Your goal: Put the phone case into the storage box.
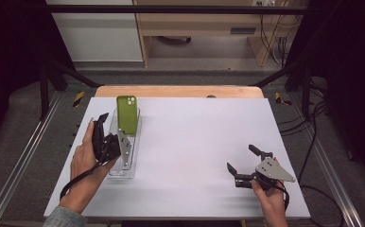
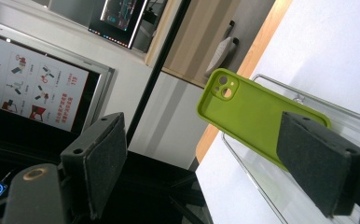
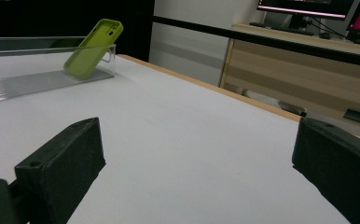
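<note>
A green phone case (image 1: 127, 113) leans upright against the far end of a clear plastic tray (image 1: 125, 165) at the table's left. My left gripper (image 1: 111, 124) is beside the tray's left side, open, with nothing between its jaws. In the left gripper view the case (image 2: 243, 112) stands just beyond the right jaw, which hides its lower end, and the tray's rim (image 2: 243, 168) runs below it. My right gripper (image 1: 241, 157) rests open near the front right, apart from everything. From the right gripper view the case (image 3: 92, 46) and tray (image 3: 29, 81) lie far off at the left.
The white table top (image 1: 195, 142) has a wooden back edge (image 1: 180, 91). Black frame bars (image 1: 171, 8) cross behind it, with a wooden cabinet (image 1: 199, 23) beyond. Cables hang at the right (image 1: 313, 118).
</note>
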